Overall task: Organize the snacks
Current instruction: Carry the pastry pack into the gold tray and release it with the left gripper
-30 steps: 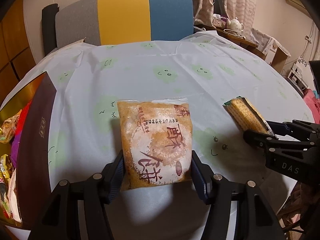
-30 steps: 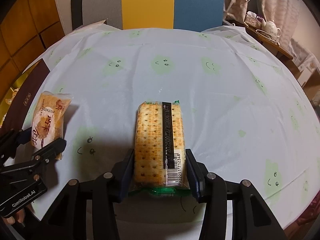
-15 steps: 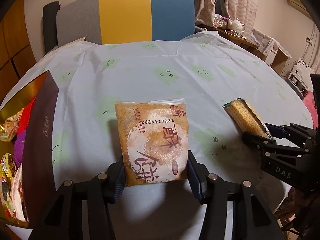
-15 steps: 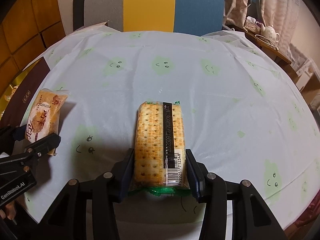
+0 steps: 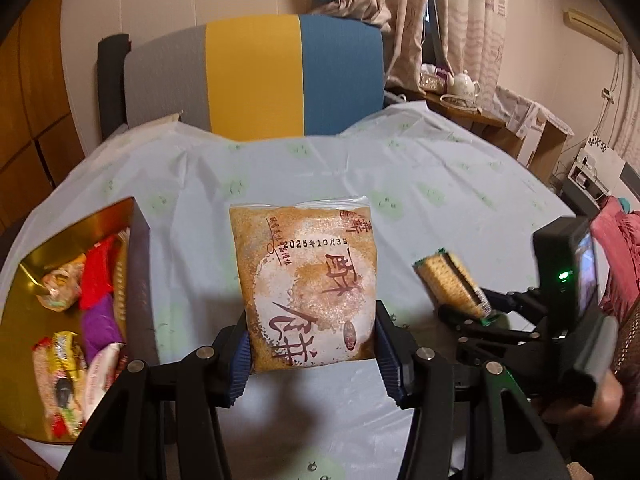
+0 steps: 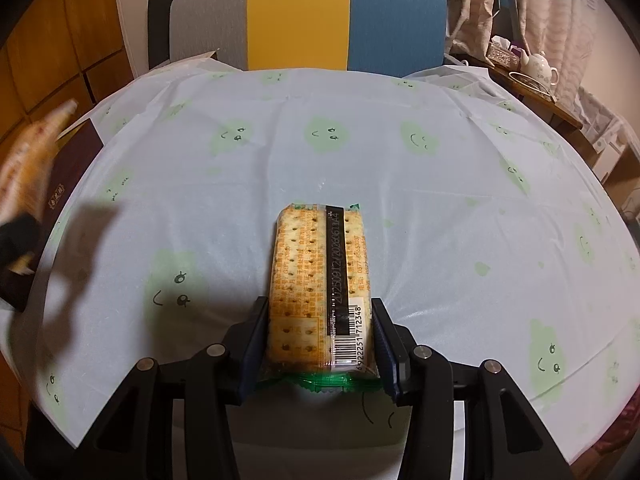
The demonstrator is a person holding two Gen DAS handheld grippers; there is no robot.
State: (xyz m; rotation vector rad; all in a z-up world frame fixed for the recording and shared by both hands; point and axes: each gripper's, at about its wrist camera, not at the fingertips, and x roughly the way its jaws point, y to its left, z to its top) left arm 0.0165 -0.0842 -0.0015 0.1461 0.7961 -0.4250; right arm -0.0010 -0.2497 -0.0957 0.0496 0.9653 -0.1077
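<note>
My left gripper [image 5: 312, 356] is shut on a flat brown pastry packet [image 5: 308, 280] with red characters and holds it lifted above the table. My right gripper [image 6: 320, 352] is shut on a long cracker pack [image 6: 320, 280] with a black stripe and barcode, held just over the tablecloth. The cracker pack [image 5: 450, 288] and right gripper also show at the right of the left wrist view. The pastry packet [image 6: 28, 160] appears blurred at the left edge of the right wrist view. A dark box with a gold inside [image 5: 138, 280] holds several wrapped snacks at the left.
A round table under a pale tablecloth [image 6: 360, 160] with green smiley faces fills both views. A grey, yellow and blue chair [image 5: 256, 76] stands behind it. A side table with a teapot [image 5: 464, 84] is at the far right.
My left gripper has lifted the pastry packet off the table and moved it up and left, toward the snack box. The right gripper with the cracker pack has barely moved.
</note>
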